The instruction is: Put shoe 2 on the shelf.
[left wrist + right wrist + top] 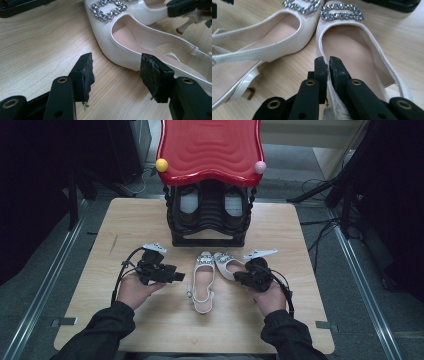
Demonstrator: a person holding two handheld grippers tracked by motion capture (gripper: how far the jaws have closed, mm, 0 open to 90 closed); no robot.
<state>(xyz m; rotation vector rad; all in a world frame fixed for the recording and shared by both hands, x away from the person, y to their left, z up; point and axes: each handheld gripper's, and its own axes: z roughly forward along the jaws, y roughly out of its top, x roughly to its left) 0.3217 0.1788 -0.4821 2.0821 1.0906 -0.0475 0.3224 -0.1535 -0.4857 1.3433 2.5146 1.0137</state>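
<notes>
Two white slingback shoes with rhinestone buckles lie side by side on the wooden table (125,230). My right gripper (241,277) (328,61) sits at the right shoe (224,264) (354,50). One jaw is inside that shoe and one outside, nearly together, with the shoe's thin inner side wall pinched between them. The left shoe (203,282) (274,37) (130,42) rests flat with its toe towards the rack. My left gripper (176,276) (116,66) is open just left of it, with bare wood between its pads and the shoe's side just beyond its tips.
A black shoe rack (210,237) with a red wavy top (210,150) stands at the table's far edge, with dark shoes (235,205) inside. A yellow ball (161,165) and a pink ball (260,167) sit on its front corners. Cables and stands flank the table.
</notes>
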